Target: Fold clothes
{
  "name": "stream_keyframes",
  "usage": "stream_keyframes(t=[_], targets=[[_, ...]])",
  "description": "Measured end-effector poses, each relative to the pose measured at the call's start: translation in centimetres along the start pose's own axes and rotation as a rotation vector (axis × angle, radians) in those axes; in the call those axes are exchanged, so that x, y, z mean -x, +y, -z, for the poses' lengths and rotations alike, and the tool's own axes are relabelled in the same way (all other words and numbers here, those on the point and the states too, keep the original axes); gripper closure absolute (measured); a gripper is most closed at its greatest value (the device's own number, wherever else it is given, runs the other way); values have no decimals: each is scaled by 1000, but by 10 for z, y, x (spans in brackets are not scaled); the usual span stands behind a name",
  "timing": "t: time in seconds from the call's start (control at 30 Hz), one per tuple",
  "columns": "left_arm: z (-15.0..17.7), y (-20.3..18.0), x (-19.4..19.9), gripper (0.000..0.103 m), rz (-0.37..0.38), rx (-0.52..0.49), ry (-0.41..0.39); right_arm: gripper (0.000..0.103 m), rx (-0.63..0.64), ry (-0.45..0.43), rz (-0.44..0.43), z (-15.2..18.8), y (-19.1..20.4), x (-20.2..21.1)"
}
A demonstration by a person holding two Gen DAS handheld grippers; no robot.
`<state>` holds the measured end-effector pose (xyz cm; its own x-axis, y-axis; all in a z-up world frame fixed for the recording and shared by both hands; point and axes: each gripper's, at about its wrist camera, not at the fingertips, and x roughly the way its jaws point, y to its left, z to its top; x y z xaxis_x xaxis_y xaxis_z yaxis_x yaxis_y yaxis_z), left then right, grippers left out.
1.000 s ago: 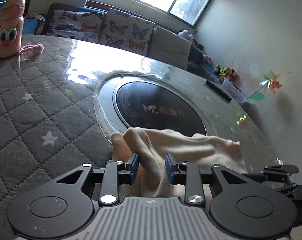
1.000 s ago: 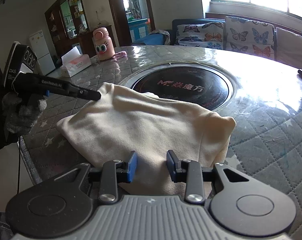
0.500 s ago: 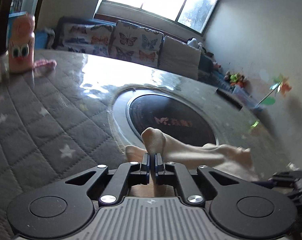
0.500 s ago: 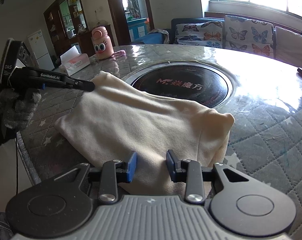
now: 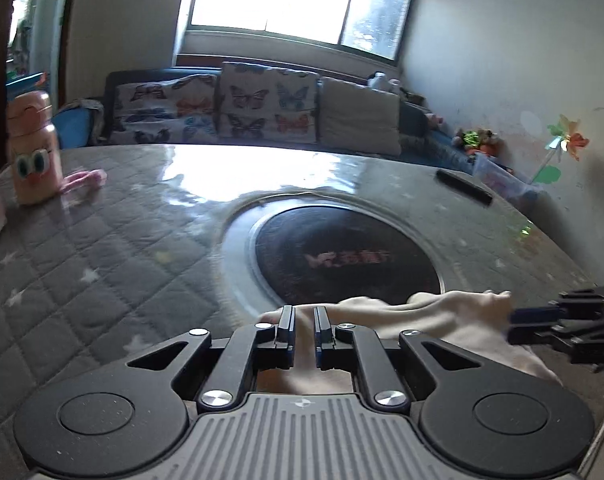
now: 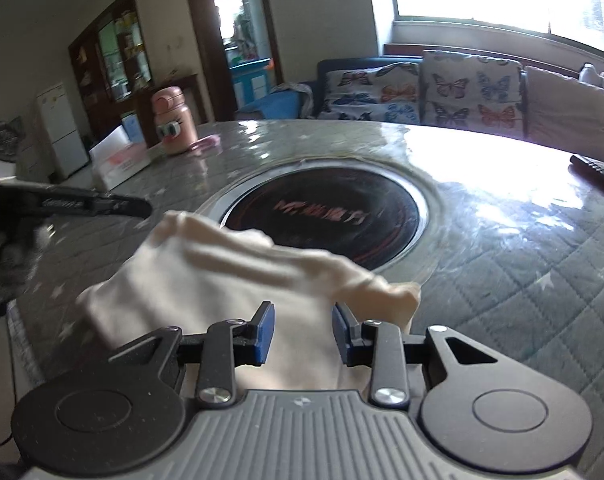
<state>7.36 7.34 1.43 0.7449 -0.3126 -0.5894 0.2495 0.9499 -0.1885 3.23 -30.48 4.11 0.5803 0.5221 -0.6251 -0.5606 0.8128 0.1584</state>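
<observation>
While my left gripper (image 5: 303, 332), jaws easing apart, pinches the cream garment's (image 6: 205, 276) far-left corner, my right gripper (image 6: 303, 334) straddles its near-right edge, whether gripping I cannot tell. Cloth stretches lengthwise between them, before the table's (image 6: 542, 280) black hob (image 6: 322, 216).

Cloth (image 6: 229, 280) lay on table (image 6: 542, 264), overlapping near edge of round hob (image 6: 326, 216). Bottle (image 6: 171, 126) stood far left of hob; sofa (image 6: 442, 92) behind.
</observation>
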Motion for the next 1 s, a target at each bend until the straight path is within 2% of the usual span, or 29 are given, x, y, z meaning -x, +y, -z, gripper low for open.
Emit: stream_keyframes(t=[0.13, 0.2, 0.3, 0.4, 0.53, 0.63, 0.7, 0.83, 1.0], targets=[[-1, -5, -28, 93, -5, -22, 52, 72, -29, -25, 31, -8, -9, -16], [0, -1, -41, 94, -24, -21, 82, 80, -64, -9, 44, -9, -18, -25], [1, 7, -46, 94, -28, -3, 93, 86, -88, 10, 66, -7, -25, -31], [-3, 1, -38, 94, -9, -19, 69, 85, -97, 15, 83, -7, -28, -31], [-10, -21, -38, 94, 78, -49, 55, 85, -37, -5, 44, -19, -14, -32], [-11, -34, -53, 94, 114, -71, 78, 85, 0, 13, 16, -28, -1, -49], [-10, -37, -68, 94, 112, -72, 109, 85, 22, 29, 11, -33, 5, -64], [-4, -32, -82, 94, 63, -57, 112, 85, 43, 49, 42, -34, 9, -87], [-8, -27, -63, 93, 79, -45, 77, 84, 51, 13, 35, -37, 16, -77]])
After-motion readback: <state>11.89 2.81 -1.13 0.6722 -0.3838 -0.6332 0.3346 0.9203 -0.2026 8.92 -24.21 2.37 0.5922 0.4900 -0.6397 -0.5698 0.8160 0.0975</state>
